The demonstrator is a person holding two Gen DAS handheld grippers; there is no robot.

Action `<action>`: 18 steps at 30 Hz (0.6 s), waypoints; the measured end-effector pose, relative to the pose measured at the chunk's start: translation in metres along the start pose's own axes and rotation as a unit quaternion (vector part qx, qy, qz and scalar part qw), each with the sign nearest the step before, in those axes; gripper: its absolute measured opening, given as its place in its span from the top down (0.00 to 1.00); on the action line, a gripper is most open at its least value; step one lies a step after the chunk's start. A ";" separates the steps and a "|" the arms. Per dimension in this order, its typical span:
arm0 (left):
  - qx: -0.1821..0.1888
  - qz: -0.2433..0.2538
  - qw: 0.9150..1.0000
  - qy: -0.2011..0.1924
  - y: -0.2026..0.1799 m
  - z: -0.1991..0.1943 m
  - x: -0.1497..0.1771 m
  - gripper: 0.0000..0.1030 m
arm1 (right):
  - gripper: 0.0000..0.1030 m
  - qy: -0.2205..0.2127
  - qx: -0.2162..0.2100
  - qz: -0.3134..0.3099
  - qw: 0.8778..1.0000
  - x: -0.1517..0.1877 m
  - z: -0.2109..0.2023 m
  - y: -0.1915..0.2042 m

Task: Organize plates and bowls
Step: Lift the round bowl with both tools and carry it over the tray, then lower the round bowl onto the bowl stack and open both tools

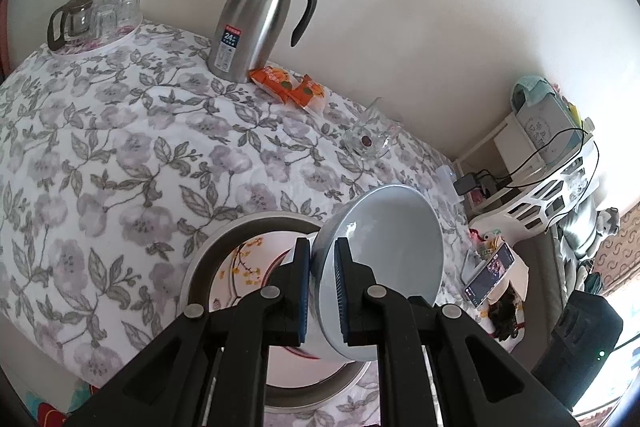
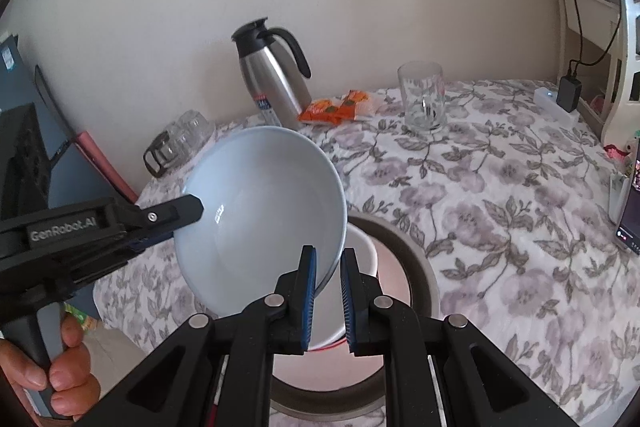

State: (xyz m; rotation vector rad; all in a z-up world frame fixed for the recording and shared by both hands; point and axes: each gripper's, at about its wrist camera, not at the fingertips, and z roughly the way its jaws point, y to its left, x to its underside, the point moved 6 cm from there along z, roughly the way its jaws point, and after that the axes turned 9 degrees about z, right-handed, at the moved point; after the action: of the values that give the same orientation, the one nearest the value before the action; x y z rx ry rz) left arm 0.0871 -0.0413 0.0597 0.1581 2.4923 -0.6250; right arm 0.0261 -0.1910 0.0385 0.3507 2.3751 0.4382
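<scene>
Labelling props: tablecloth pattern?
White tablecloth with grey-lilac flowers and grey leaves; clearest in right wrist view.

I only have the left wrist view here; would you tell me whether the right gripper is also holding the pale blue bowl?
Observer: Yes, the right gripper is clamped on the near rim of the pale blue bowl.
Operator: Thank you. Where does the left gripper sit on it?
Observer: The left gripper grips the rim on the picture's left side.
Operator: What is behind the left gripper?
Observer: A hand wraps its handle at the lower left.
</scene>
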 end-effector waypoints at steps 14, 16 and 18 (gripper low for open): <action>0.017 -0.020 0.999 0.029 0.014 0.023 0.021 0.88 | 0.85 0.030 0.027 -0.001 0.999 0.008 0.018 -0.009; 0.017 -0.023 0.999 0.033 0.015 0.026 0.023 0.88 | 0.85 0.036 0.031 -0.001 0.999 0.009 0.021 -0.010; 0.017 -0.026 0.999 0.038 0.016 0.029 0.024 0.88 | 0.85 0.040 0.034 0.002 0.999 0.010 0.024 -0.012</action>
State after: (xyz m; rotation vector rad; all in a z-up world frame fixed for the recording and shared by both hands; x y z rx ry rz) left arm 0.0854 -0.0410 0.0183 0.1338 2.5671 -0.6950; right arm 0.0336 -0.1933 0.0103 0.3750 2.4722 0.3793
